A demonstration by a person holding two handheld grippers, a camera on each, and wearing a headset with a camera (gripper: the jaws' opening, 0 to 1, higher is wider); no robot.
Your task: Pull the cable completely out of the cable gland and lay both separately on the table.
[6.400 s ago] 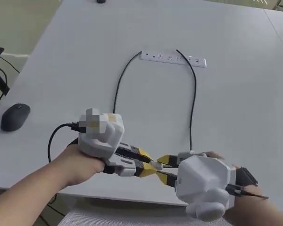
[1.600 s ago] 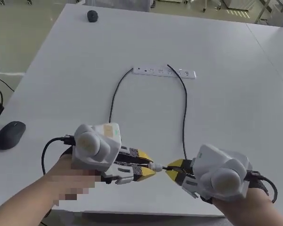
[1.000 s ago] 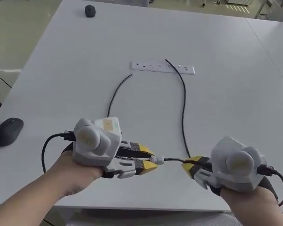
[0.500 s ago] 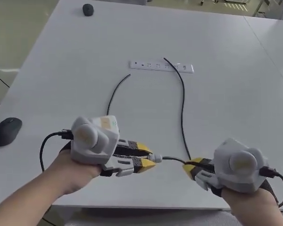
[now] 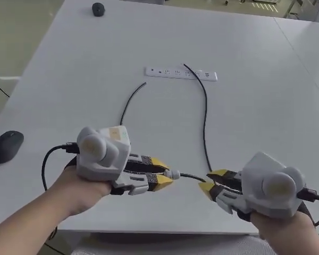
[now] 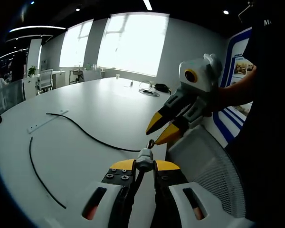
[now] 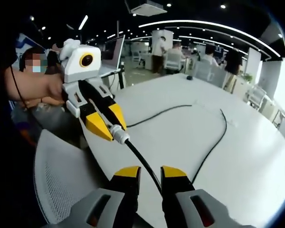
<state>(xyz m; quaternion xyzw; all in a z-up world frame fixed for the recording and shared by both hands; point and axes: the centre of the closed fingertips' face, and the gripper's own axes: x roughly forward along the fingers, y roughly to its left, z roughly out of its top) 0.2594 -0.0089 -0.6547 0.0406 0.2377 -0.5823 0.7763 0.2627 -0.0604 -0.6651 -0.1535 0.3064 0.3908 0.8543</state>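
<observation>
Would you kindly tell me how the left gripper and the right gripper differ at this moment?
The left gripper is shut on the white cable gland; the right gripper is shut on the black cable. In the head view the left gripper points right, the right gripper left, tips apart. Both have yellow-tipped jaws.

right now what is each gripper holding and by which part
Left gripper: the cable gland, by its body. Right gripper: the black cable, just past the gland.

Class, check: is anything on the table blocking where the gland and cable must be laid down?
Nothing visible blocks it. The table beside the gland is bare apart from the slack cable; the power strip and mouse lie well away.
</observation>
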